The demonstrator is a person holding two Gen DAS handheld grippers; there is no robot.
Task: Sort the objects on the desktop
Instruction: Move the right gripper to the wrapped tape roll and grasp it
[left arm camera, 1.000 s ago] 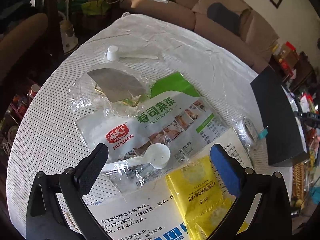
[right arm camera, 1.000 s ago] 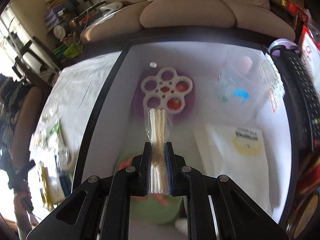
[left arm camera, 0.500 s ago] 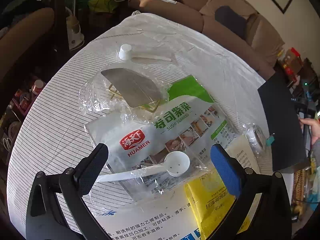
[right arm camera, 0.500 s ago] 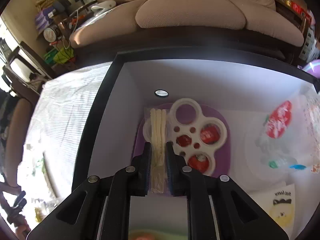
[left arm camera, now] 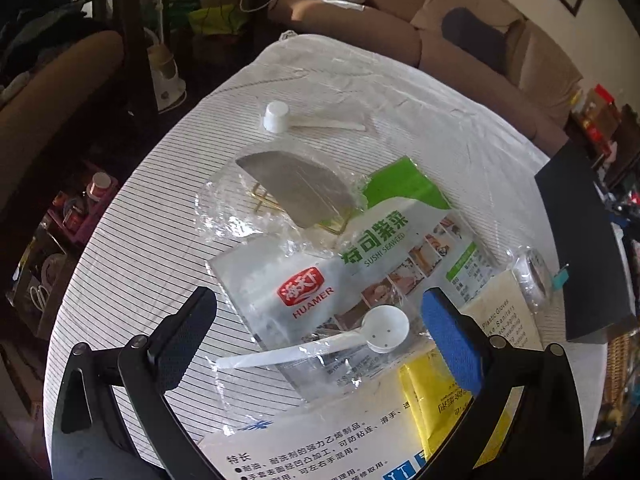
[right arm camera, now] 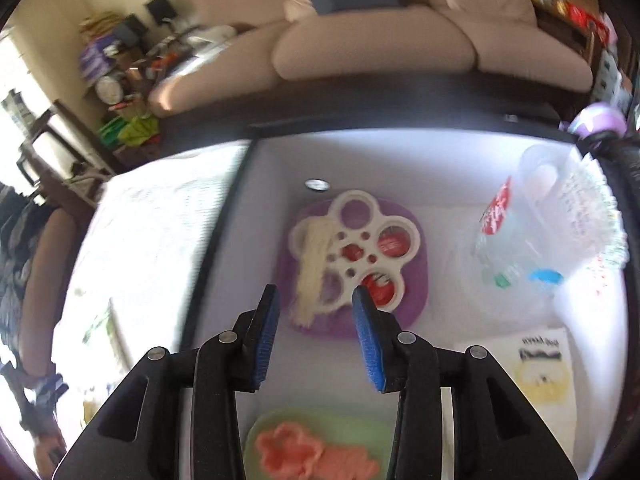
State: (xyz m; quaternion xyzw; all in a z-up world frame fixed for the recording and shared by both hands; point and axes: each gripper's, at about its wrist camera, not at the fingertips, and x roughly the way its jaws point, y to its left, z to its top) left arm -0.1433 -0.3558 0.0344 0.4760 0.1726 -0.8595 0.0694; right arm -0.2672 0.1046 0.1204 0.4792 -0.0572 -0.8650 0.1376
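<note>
Cream-coloured swab sticks in a clear packet (right arm camera: 310,268) lay inside the black storage box (right arm camera: 224,236), across the white flower-shaped tray (right arm camera: 360,252); the right gripper (right arm camera: 316,336) hung above, jaws opening, nothing between them. That drop looked finished. Next probably called for lifting clear of the box wall. The left gripper (left arm camera: 320,340) stood wide and empty over the bagged white spoon (left arm camera: 320,344) on the seaweed packet (left arm camera: 352,272), with open room around

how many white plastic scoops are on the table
2. One white scoop lies at the far side of the striped tablecloth. The other scoop lies in clear wrap on the seaweed packet. Others may be hidden under packaging.
</note>
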